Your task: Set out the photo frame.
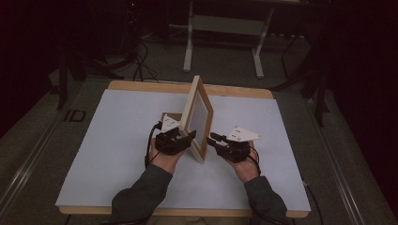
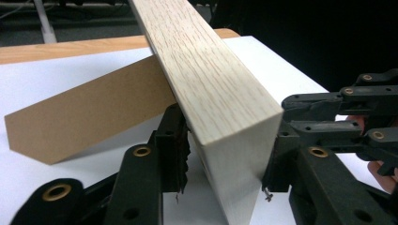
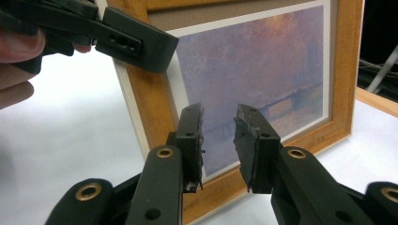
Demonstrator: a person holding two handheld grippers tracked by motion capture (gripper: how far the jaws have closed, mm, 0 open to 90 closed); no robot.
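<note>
The left gripper clamps the picture frame's near edge upright on the desk, the right gripper hovers half-open facing its glass, so next likely comes unfolding the cardboard stand behind.

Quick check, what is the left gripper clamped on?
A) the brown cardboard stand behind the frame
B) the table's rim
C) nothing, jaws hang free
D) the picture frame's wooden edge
D: in the left gripper view the left gripper has its jaws on either side of the picture frame edge, pads against the wood; the brown cardboard stand lies apart behind it.
</note>
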